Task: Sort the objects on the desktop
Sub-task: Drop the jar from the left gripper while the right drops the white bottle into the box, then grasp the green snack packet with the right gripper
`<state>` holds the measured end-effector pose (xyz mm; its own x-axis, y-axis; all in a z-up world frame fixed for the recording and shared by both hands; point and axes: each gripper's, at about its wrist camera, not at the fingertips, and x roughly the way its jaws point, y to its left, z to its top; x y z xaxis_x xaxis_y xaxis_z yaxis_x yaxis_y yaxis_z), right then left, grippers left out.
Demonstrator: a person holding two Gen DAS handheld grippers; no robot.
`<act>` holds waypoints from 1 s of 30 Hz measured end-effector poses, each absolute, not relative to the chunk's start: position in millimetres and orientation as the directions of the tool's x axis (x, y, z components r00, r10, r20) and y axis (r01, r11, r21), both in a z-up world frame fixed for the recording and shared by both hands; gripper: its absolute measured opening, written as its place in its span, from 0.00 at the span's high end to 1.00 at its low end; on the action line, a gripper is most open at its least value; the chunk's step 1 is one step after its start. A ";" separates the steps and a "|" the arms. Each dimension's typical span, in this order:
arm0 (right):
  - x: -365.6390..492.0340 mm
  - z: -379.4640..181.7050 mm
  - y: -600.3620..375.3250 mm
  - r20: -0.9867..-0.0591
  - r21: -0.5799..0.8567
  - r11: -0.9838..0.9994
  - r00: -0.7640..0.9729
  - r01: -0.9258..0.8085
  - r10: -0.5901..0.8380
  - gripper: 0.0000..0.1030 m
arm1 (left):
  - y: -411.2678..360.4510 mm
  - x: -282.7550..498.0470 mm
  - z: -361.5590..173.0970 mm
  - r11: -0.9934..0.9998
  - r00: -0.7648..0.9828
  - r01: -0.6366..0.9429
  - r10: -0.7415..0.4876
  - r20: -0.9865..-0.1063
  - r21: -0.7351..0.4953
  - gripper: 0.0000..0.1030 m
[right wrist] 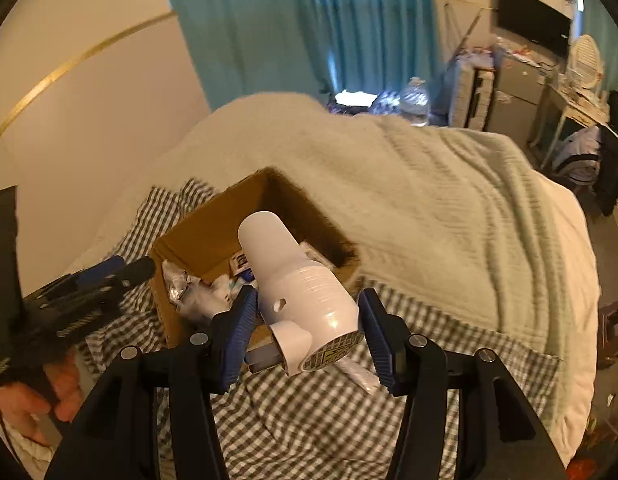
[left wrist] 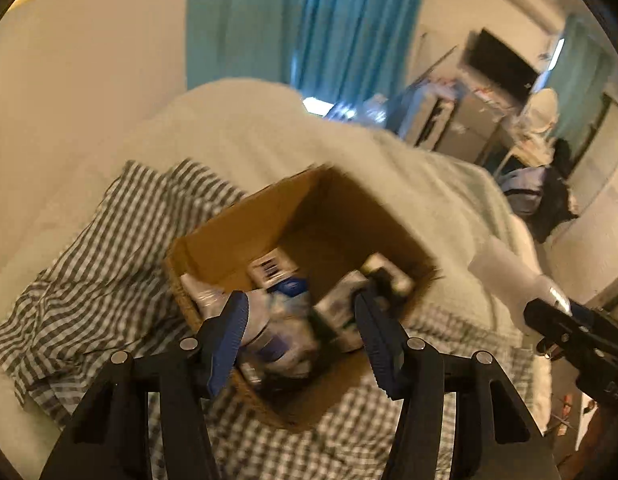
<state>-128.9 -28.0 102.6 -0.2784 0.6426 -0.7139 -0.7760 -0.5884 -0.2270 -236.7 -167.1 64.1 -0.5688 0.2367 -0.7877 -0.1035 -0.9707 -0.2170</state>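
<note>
Right tongs (right wrist: 309, 320) clamp white hairdryer (right wrist: 301, 280) | left tongs (left wrist: 301, 320) agape, empty, over box (left wrist: 309, 216)

My right gripper (right wrist: 307, 314) has ribbed blue pads (right wrist: 383, 344) on matt black plastic, and it clamps a smooth, faintly glossy white plastic hair dryer (right wrist: 297, 280). The box (left wrist: 233, 236) is plain matt brown cardboard, sitting on soft gingham cloth (left wrist: 101, 248) beside a ribbed, woolly pale blanket (right wrist: 449, 200).

Home bedroom, bed under pale blanket (right wrist: 429, 208), checked sheet (right wrist: 309, 408), teal curtains (right wrist: 309, 20), wall-mounted TV (right wrist: 533, 20), cluttered dresser (right wrist: 517, 92)
</note>
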 end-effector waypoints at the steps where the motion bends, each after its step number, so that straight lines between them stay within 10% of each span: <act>1: -137.3 95.9 -24.3 -0.720 -0.222 -0.600 -0.285 -0.769 0.632 0.49 | -171.9 -238.9 59.9 -0.971 -0.566 -0.095 0.235 -0.790 -0.221 0.43; 6: -158.2 78.2 -7.6 -0.728 -0.114 -0.641 -0.375 -0.759 0.574 0.46 | -197.8 -239.6 45.8 -0.976 -0.553 -0.051 0.206 -0.807 -0.213 0.38; 8: -156.6 79.9 -1.0 -0.712 -0.068 -0.638 -0.411 -0.767 0.569 0.21 | -201.2 -238.9 41.3 -0.982 -0.554 -0.040 0.176 -0.814 -0.185 0.24; 10: -153.9 82.9 2.0 -0.698 -0.048 -0.619 -0.417 -0.784 0.583 0.19 | -200.6 -239.5 40.8 -0.988 -0.571 -0.017 0.136 -0.810 -0.153 0.09; 30: 14.5 101.1 25.3 -0.689 -0.307 -0.413 -0.099 -0.857 0.718 0.19 | -96.0 -146.5 26.1 -0.992 -0.538 -0.113 0.103 -0.837 -0.050 0.09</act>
